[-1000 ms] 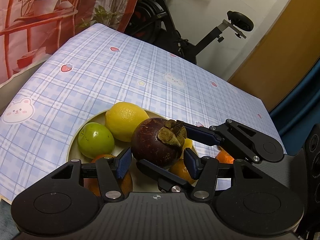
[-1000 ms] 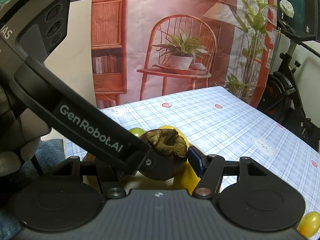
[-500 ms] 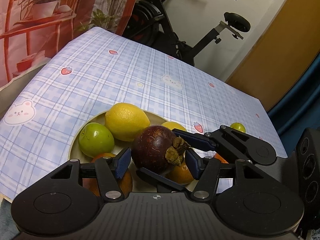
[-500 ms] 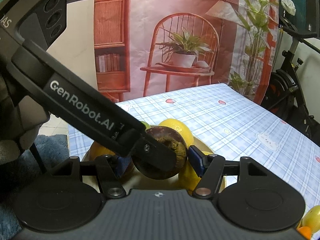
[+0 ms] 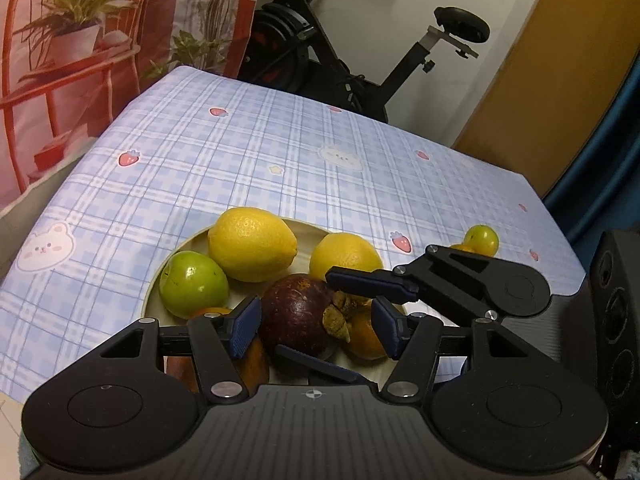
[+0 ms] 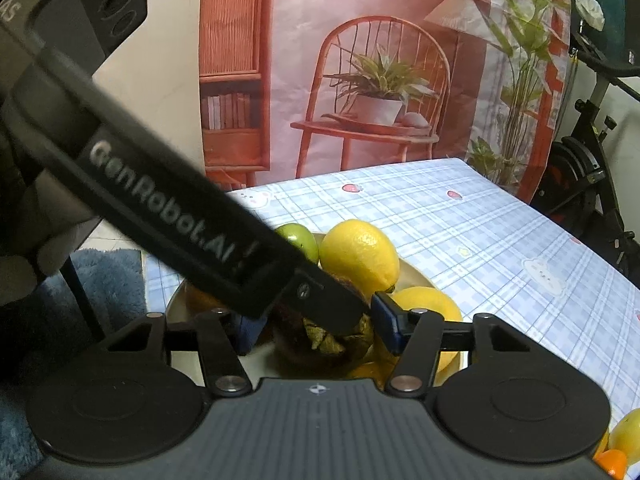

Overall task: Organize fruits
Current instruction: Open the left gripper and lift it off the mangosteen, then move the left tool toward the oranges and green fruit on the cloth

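**Fruit plate during a handover.** Left of the left gripper's (image 5: 314,326) fingers, a green fruit (image 5: 192,284) and a lemon (image 5: 252,244) lie in the plate (image 5: 306,228). Between those fingers sits the mangosteen (image 5: 296,312), resting on the piled fruit. The fingers stand at middling width and have just been opening; one pad (image 5: 244,326) is at the skin, the other clear of it. The right gripper (image 6: 316,332) reaches in from the right. Its fingers have just been closing with the mangosteen between them, and appear to press it above and below.

Likely risks:
- The smooth, round fruit may roll off the orange fruit (image 5: 364,340) beneath if the grip sits off-centre.
- The crossed fingers may collide.
- A nudged lemon may tip over the rim.

Right of the fingers, a small fruit (image 5: 482,240) waits on the bench (image 5: 280,152).
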The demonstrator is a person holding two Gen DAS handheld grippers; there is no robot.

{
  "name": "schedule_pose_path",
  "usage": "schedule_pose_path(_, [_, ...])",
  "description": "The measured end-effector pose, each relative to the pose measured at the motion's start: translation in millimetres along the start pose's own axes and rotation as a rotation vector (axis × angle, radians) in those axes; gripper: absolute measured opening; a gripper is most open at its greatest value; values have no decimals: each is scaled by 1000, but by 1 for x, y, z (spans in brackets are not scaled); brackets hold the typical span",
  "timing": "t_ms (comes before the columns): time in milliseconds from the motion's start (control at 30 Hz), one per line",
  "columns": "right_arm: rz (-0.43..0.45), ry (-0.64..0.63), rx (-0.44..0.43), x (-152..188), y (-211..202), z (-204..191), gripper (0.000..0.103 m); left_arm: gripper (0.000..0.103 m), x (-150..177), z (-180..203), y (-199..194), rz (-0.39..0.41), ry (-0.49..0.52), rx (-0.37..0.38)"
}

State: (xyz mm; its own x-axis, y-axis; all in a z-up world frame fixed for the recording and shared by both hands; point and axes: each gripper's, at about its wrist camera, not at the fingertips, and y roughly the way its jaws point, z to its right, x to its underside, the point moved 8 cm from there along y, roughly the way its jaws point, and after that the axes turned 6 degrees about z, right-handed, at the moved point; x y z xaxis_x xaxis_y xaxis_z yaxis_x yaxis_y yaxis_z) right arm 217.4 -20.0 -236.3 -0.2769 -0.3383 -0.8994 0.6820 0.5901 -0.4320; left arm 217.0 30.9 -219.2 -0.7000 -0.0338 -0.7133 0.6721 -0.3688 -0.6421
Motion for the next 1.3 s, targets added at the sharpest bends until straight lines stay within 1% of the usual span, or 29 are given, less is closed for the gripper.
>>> schedule_pose_path(167, [9,-10,-1,1,3,0,59,63,-3,-2,0,14,-7,-15])
schedule_pose_path(300, [13,-6,-4,1,2,1,59,63,-7,-5,-3,24,-40,-18])
schedule_pose_path(500, [56,75,-24,-1,-16,13,60,63,-20,-5,-14,70,-52,-52])
schedule_pose_path(567, [75,116,-27,-1,-25,20,60,63,-24,0,-17,87,-57,-51])
schedule_pose_path(633, [93,151,-15,-1,-36,29,60,63,-28,7,-22,116,-52,-44])
schedule_pose_path(733, [107,180,6,2,-52,40,60,63,-32,16,-24,146,-42,-58])
schedule_pose_path(833, [138,184,55,4,-72,51,60,63,-36,24,-23,172,-41,-69])
schedule_pose_path(933, [152,189,120,10,-91,63,63,63,-37,36,-15,174,-38,-57])
schedule_pose_path(1000, [138,205,167,17,-101,73,65,63,-36,45,-8,168,-38,-39])
schedule_pose_path(1167, [100,259,284,42,-123,103,65,62,-34,68,14,145,-23,-3])
schedule_pose_path(1267, [91,281,328,51,-134,116,65,63,-34,81,27,120,5,16])
schedule_pose_path(1300, [87,281,339,53,-137,119,67,63,-34,86,31,110,20,18])
